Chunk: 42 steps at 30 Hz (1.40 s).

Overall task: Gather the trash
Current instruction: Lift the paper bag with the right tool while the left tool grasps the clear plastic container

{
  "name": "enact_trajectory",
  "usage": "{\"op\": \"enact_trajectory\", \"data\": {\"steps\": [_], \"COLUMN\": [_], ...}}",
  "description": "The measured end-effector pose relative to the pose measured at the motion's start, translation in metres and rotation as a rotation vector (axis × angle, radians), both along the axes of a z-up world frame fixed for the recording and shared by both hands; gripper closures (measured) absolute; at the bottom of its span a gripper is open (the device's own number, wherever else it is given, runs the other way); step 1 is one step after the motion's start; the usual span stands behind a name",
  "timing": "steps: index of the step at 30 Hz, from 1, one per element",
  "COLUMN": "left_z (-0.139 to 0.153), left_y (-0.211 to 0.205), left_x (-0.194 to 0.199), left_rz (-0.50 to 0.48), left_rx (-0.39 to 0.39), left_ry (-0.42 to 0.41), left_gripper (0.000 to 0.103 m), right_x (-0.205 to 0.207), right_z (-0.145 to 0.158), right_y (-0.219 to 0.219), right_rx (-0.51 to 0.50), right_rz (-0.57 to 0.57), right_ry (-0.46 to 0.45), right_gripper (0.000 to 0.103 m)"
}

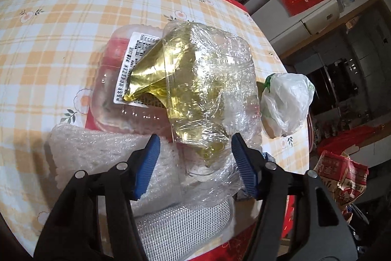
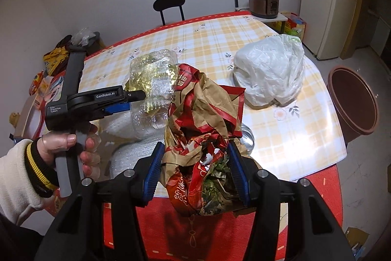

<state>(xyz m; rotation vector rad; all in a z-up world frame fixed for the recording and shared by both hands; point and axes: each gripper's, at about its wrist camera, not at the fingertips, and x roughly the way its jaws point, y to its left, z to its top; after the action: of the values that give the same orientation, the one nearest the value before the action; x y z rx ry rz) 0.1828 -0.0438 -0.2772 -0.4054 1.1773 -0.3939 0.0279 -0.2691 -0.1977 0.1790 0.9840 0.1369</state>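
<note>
My left gripper point(image 1: 195, 158) is shut on a crumpled clear plastic tray with gold foil inside point(image 1: 195, 80), held above the table; the same tray shows in the right wrist view point(image 2: 152, 82), with the left gripper point(image 2: 132, 102) at its side. My right gripper point(image 2: 194, 168) is shut on a crumpled red-and-brown paper bag point(image 2: 202, 114) with scraps inside, held over the table's near edge. A white plastic bag point(image 2: 268, 75) lies on the table to the right; it also shows in the left wrist view point(image 1: 286, 102).
A yellow checked tablecloth point(image 2: 207, 40) covers the table. White foam wrap point(image 1: 97, 148) and a clear labelled box point(image 1: 114, 80) lie under the tray. A brown bin point(image 2: 354, 99) stands on the floor at the right. A chair point(image 2: 169, 4) stands behind the table.
</note>
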Motion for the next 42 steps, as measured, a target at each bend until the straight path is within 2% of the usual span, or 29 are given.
{"op": "enact_trajectory", "data": {"steps": [6, 12, 22, 23, 26, 28, 32, 39, 42], "left_z": [0.0, -0.003, -0.011, -0.01, -0.007, -0.002, 0.01, 0.029, 0.031], "left_y": [-0.005, -0.002, -0.014, -0.014, -0.014, -0.014, -0.009, -0.002, 0.003], "left_x": [0.006, 0.006, 0.003, 0.002, 0.0, -0.003, -0.017, -0.047, -0.059], "left_rz": [0.001, 0.017, 0.0, 0.0, -0.028, -0.04, -0.068, -0.144, -0.163], "left_rx": [0.014, -0.072, -0.018, -0.017, -0.044, -0.032, -0.058, -0.034, -0.049], "left_ry": [-0.014, -0.002, -0.018, -0.019, -0.023, -0.03, -0.052, -0.084, -0.078], "left_gripper": [0.03, 0.026, 0.024, 0.025, 0.04, 0.045, 0.058, 0.065, 0.069], "right_x": [-0.001, -0.002, -0.004, -0.004, -0.004, -0.005, -0.006, -0.003, -0.003], "right_z": [0.0, -0.002, -0.003, -0.003, -0.003, -0.002, 0.002, 0.006, 0.009], "right_y": [-0.001, -0.003, -0.005, -0.004, -0.005, -0.003, 0.0, 0.009, 0.014], "right_rx": [-0.003, 0.002, 0.007, 0.007, 0.007, 0.008, 0.011, 0.021, 0.023], "right_rz": [0.002, -0.009, -0.015, -0.015, -0.012, -0.008, 0.0, 0.013, 0.025], "right_ry": [0.0, 0.005, 0.006, 0.006, 0.002, -0.005, -0.021, -0.035, -0.043], "right_gripper": [0.05, 0.05, 0.05, 0.05, 0.05, 0.05, 0.05, 0.05, 0.05]}}
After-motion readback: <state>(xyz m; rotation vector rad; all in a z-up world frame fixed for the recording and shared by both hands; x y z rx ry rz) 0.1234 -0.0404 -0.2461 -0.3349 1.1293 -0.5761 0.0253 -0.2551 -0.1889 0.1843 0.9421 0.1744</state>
